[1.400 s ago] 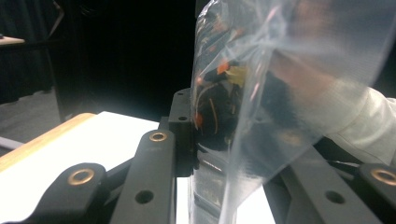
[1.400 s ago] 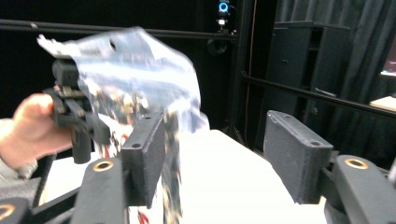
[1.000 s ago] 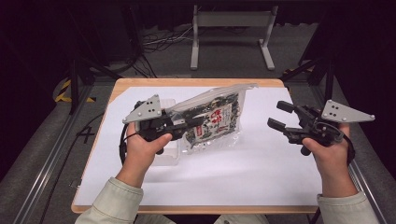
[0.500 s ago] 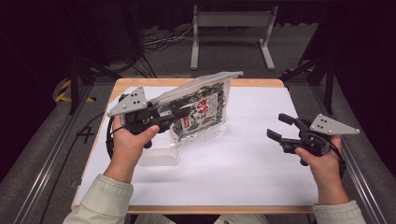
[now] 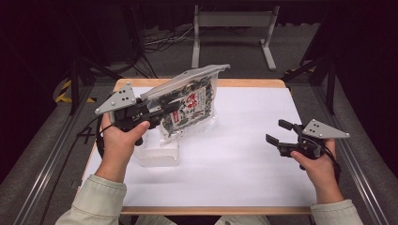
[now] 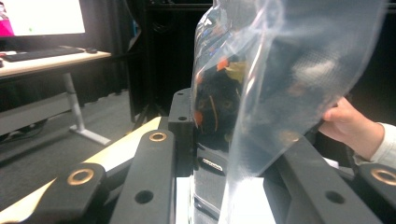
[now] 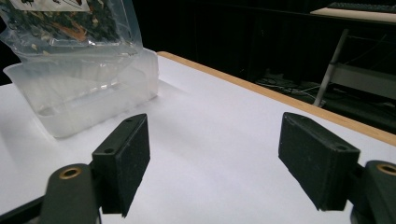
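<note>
My left gripper (image 5: 172,108) is shut on a clear plastic bag (image 5: 190,105) of dark dried contents with a red and white label, holding it tilted above the table. In the left gripper view the bag (image 6: 280,84) rises between the jaws and a hand (image 6: 352,126) shows behind it. Under the bag stands a clear plastic tub (image 5: 157,152), which the right gripper view shows as a translucent tub (image 7: 84,88) below the bag's bottom (image 7: 65,23). My right gripper (image 5: 280,132) hovers open at the table's right side, nothing between its pads (image 7: 133,161).
The white table top (image 5: 234,159) has a wooden rim. A metal stand (image 5: 232,28) and cables lie on the floor beyond the far edge. A desk with a keyboard and monitor (image 6: 42,23) stands in the background of the left gripper view.
My left gripper has lifted the bag up and to the left, tilting it more upright over the tub. My right gripper has pulled back toward the near right, away from the bag.
</note>
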A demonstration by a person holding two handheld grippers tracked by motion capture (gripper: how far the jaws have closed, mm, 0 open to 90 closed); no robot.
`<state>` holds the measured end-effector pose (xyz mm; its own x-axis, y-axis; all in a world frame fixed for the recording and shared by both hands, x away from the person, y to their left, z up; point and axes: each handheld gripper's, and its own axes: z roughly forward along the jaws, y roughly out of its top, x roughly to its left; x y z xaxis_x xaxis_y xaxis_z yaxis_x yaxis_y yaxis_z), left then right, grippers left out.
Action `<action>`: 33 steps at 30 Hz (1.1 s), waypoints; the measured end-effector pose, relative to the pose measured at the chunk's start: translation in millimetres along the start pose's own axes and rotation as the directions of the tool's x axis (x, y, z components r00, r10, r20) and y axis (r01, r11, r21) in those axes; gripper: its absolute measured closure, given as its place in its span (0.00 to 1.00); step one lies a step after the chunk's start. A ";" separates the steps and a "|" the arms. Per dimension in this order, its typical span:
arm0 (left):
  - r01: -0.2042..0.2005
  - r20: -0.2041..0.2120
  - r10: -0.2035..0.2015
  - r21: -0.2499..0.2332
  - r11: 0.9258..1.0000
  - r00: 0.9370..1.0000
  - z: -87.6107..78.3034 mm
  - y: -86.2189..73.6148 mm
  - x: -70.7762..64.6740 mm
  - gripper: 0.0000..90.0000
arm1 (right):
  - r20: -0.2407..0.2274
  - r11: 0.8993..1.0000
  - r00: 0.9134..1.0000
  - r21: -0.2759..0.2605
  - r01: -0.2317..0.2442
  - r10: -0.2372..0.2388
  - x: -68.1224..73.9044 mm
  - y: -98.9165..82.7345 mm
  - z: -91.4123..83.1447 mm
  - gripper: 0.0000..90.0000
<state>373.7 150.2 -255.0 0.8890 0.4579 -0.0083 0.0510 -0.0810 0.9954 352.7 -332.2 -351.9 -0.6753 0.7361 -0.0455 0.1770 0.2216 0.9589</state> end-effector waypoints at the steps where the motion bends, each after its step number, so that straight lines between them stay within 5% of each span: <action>1: 0.000 -0.008 0.000 0.001 1.000 1.000 -2.5 0.0 1.0 0.80 | -0.001 1.000 1.000 0.001 -0.004 0.004 -0.3 -0.6 0.1 0.29; 11: -0.005 -0.114 0.008 0.030 1.000 0.993 -30.3 -6.7 15.0 0.80 | 0.000 1.000 1.000 0.006 -0.028 0.028 -4.3 -5.9 -0.5 0.29; 22: -0.003 -0.194 0.011 0.041 0.999 0.981 -40.0 -11.4 25.1 0.80 | -0.006 0.999 0.999 0.008 -0.039 0.039 -5.4 -6.4 -0.1 0.30; 33: 0.032 -0.212 -0.023 0.039 0.999 0.977 -39.6 -23.3 36.0 0.80 | -0.011 0.999 0.999 -0.006 -0.043 0.043 -8.6 -3.9 -3.4 0.30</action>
<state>386.5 203.7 -274.8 0.7707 0.6371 -0.0105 0.0969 -0.1008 0.9902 355.4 -341.6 -354.3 -0.6748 0.7380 -0.0013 0.2013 0.1858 0.9617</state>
